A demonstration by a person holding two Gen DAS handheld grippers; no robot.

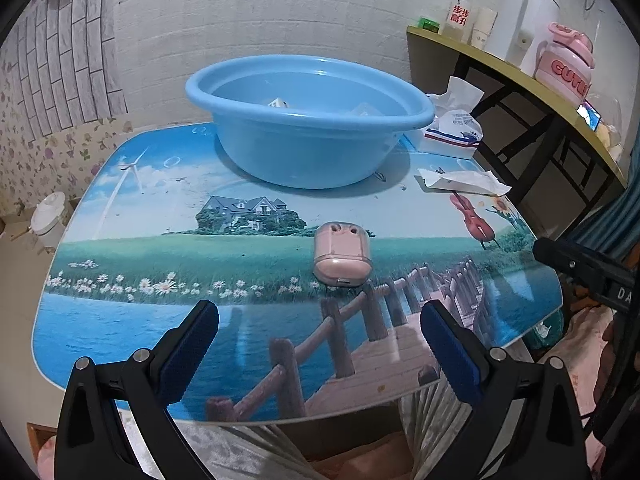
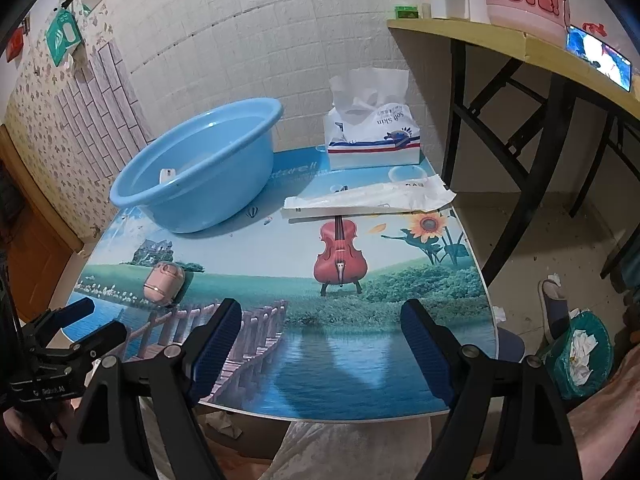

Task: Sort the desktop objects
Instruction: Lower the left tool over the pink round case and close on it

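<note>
Scenery is covering the whole table (image 1: 120, 320), where a blue basin (image 1: 308, 120) is sitting at the far side with small white items inside. Nearer, a pink earbud case (image 1: 342, 256) is lying alone on the printed meadow. Left gripper (image 1: 320, 344) and right gripper (image 2: 322, 344) are both hovering with fingers spread wide, gripping nothing.

Light is even and cool from overhead, moderately bright; my fingers (image 2: 224, 340) throw two soft dark shadows onto the glossy table (image 2: 340, 360), and the blue basin (image 1: 308, 120) drops a broad shadow at its base. Tabletop shows pale sheen near its far edge. Heavy fisheye bending: wall tiles curve, corners go black, the shelf (image 1: 520, 76) bows; focus holds sharp centrally, softening slightly toward the rims.
</note>
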